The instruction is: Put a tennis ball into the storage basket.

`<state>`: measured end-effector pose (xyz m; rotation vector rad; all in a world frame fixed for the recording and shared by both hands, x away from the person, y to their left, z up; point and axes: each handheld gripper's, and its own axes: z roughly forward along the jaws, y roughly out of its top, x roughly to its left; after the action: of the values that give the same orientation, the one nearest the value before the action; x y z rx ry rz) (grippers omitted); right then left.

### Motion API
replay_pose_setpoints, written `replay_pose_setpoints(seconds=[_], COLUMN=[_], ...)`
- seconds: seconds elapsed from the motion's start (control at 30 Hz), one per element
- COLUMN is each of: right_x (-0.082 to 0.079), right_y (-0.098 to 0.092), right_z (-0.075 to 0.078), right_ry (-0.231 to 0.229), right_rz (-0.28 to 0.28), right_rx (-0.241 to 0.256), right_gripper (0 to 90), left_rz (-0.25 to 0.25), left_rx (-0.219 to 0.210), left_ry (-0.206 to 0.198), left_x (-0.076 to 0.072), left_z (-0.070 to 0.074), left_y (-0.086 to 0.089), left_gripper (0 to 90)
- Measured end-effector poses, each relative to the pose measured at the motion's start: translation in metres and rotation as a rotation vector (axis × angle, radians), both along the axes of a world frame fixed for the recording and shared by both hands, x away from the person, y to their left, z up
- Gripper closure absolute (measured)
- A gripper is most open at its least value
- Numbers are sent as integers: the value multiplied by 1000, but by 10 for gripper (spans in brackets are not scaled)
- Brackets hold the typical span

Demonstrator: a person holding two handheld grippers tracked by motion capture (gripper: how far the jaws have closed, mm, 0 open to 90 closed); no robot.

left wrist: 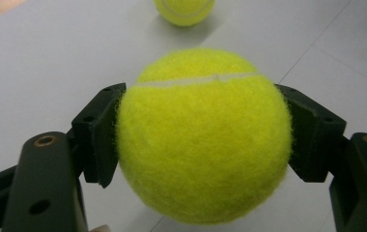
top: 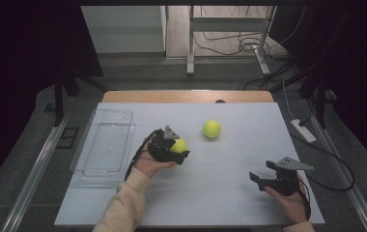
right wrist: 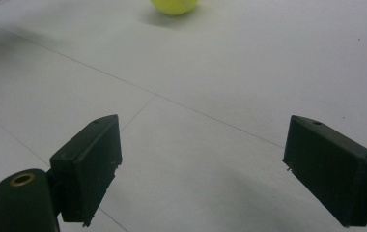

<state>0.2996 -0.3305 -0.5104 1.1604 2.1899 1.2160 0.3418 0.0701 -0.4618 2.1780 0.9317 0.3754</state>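
Two tennis balls: held ball (left wrist: 203,137) unbranded; far ball (top: 211,128) unreadable.

Both grippers over the table, one clamped, one wide.

Left gripper (top: 177,153), held in the left hand (top: 148,164) with a cream sleeve, has its jaws pressed on a ball (top: 178,145). Right gripper (top: 259,180), in the right hand (top: 288,199), rests low, jaws spread apart.
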Motion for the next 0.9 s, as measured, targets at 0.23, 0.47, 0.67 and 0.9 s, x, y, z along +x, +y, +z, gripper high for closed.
replay_pose_setpoints(seconds=[0.23,0.47,0.67,0.9], right_x=[0,0,0,0], right_y=[0,-1,-1,-1], right_z=[0,0,0,1], right_ry=[-1,-3,-1,2], right_rz=[1,0,0,-4], right_rx=[3,4,3,7], right_gripper=[134,134,135,135], left_rz=[13,30,37,48], left_rx=[-12,-5,-31,-45], left_ry=[-34,-63,-71,-85], left_x=[-3,-5,-6,-8], left_z=[9,16,22,28], left_y=[3,5,10,16], left_gripper=[268,268,268,268])
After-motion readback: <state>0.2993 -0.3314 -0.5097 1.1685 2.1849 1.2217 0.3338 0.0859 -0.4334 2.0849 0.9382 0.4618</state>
